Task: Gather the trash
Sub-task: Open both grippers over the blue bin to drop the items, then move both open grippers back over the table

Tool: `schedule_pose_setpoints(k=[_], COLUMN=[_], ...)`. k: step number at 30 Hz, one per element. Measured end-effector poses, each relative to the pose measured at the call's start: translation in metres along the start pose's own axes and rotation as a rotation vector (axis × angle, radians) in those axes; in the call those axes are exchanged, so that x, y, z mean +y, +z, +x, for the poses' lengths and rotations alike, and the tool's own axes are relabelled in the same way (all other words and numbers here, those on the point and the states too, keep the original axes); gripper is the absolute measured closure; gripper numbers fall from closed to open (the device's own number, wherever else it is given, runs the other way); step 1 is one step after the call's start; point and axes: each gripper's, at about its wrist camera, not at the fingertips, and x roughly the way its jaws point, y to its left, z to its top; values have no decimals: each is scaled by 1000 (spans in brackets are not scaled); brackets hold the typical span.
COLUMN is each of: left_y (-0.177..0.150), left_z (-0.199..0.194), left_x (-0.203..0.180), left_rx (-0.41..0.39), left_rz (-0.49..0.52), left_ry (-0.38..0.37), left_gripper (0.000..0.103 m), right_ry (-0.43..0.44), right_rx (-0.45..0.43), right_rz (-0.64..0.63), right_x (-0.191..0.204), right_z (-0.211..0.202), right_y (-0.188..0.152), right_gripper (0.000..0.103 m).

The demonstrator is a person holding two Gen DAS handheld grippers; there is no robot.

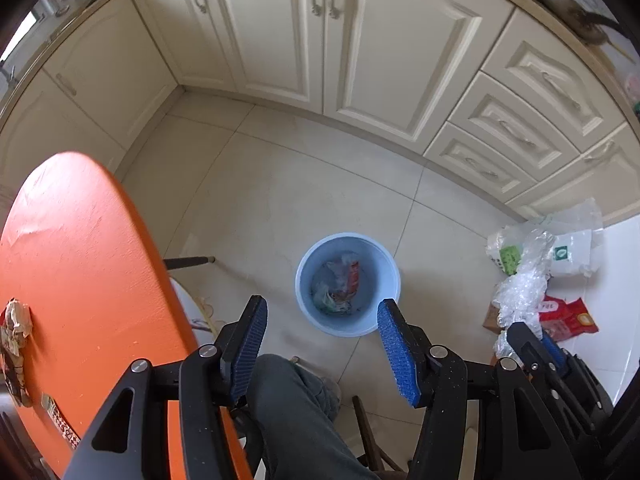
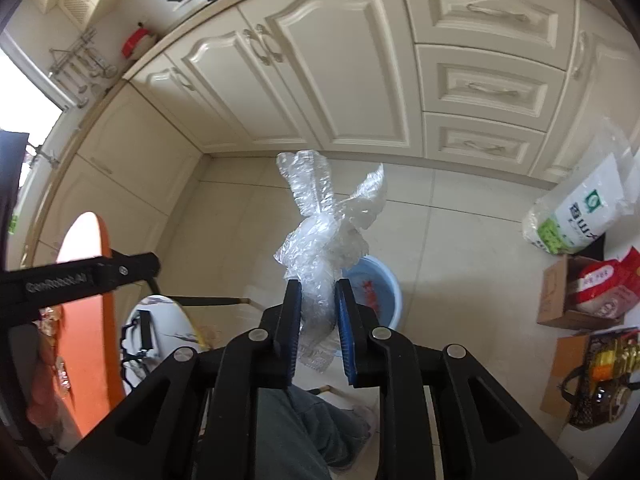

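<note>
A light blue bucket (image 1: 386, 268) stands on the tiled floor with wrappers and crumpled trash (image 1: 340, 284) at its bottom. My left gripper (image 1: 322, 302) hangs over it, open, with nothing between its blue pads. My right gripper (image 2: 319, 285) is shut on a crumpled clear plastic wrap (image 2: 324, 224), which sticks up out of the jaws. Below it in the right wrist view lies the bucket (image 2: 388, 288), partly hidden by the wrap. In the left wrist view the right gripper (image 1: 536, 334) and its plastic wrap (image 1: 520, 292) sit to the right of the bucket.
An orange round table (image 1: 80, 260) at the left carries crumpled paper scraps (image 1: 16, 320). Cream cabinets (image 1: 272, 40) line the back. Rice bags (image 2: 576, 216), a cardboard box (image 2: 556, 300) and a basket (image 2: 600, 376) crowd the floor at the right. A person's knee (image 1: 288, 400) is below the grippers.
</note>
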Motion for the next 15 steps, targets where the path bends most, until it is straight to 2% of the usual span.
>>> schedule_pose_setpoints(k=[1,3,4,5,15], left_y=[2,3,4,5,-8], left_z=[0,2,1,2,-11], left_x=[3,8,10,12,23], left_rx=[3,8,13,16,6], left_rz=[-11,-32,-41,-47,-37], left_ry=[4,1,-5,-9,-23], left_gripper=[49,49,49,49,49], right_ry=[9,-8,-29,-49,-60], right_rx=[1,-11,-26,-49,-47], right_rz=[2,1,-5,-13,-26], right_x=[3,8,10,12,21], right_z=[0,-3,-5,-9,-22], right_y=[1,2,2,1,-9], right_gripper=[68,24,16,11,11])
